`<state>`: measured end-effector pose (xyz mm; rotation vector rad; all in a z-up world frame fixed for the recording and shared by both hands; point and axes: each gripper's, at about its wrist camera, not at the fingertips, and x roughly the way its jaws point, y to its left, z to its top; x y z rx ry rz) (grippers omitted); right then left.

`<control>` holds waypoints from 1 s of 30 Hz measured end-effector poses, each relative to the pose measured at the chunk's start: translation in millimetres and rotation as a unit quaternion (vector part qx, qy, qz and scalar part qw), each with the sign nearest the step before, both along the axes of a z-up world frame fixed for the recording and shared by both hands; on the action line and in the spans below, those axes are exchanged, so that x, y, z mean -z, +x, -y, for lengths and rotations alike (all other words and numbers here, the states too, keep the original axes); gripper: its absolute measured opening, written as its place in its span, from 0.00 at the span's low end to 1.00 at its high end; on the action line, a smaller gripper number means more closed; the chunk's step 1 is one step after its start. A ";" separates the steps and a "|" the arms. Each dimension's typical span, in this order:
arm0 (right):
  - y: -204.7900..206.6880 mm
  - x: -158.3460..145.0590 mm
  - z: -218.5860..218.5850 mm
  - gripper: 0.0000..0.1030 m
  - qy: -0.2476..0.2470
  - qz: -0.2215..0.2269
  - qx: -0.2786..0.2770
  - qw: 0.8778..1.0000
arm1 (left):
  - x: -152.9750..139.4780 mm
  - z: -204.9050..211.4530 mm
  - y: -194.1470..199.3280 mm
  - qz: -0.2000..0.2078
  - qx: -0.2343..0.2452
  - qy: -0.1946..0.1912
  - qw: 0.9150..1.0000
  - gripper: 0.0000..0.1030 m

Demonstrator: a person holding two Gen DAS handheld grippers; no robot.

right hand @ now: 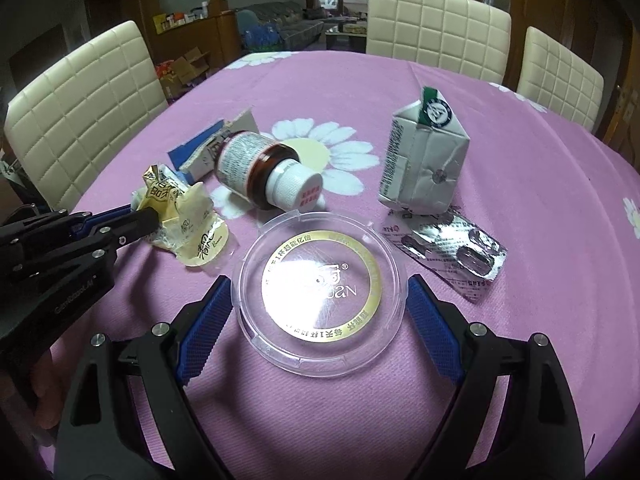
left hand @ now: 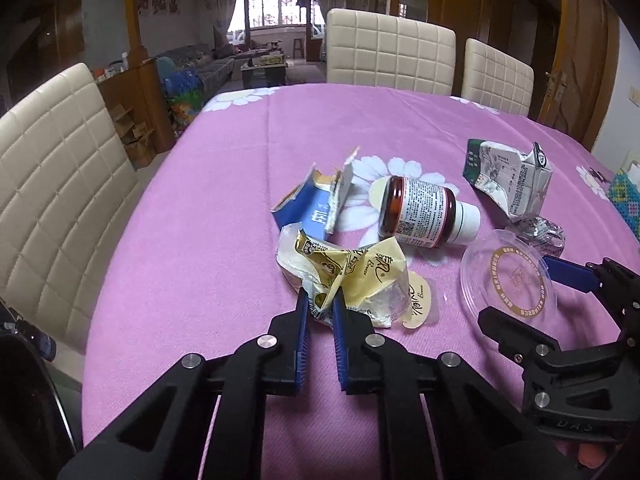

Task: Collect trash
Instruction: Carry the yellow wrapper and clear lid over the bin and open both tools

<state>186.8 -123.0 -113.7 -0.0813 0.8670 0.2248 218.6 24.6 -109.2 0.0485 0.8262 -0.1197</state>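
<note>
We have the left hand-held gripper [left hand: 320, 300] clamped on the crumpled yellow wrapper [left hand: 344, 276], just ahead of its pads on the counter [left hand: 200, 220]; we should lift slowly, since only a thin fold is pinched; the right hand-held gripper [right hand: 320, 312] stands wide, jaws either side of the clear lid [right hand: 320, 280] without pressing it; beyond lie the brown bottle [right hand: 260, 164] and crushed carton [right hand: 420, 160]; the lid's gold ring carries Chinese characters; the left tool's body seems to read "GenRobot.AI".
</note>
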 end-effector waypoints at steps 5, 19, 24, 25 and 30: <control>-7.8 -3.9 -10.3 0.84 -0.002 0.017 -0.022 1.000 | -8.1 -10.8 -11.4 0.013 -0.016 0.006 1.000 0.11; -38.6 -18.0 -37.9 0.84 0.007 0.077 -0.096 0.992 | -29.4 -39.8 -64.3 0.070 -0.044 0.028 0.996 0.11; -45.1 -19.2 -44.7 0.84 0.008 0.088 -0.112 0.990 | -31.4 -48.5 -79.0 0.082 -0.054 0.039 0.994 0.11; -46.3 -19.5 -45.9 0.84 0.010 0.090 -0.115 0.989 | -31.3 -50.5 -82.9 0.085 -0.058 0.045 0.994 0.11; -56.0 -20.3 -55.5 0.84 0.012 0.095 -0.146 0.985 | -33.0 -60.3 -96.5 0.098 -0.074 0.053 0.991 0.11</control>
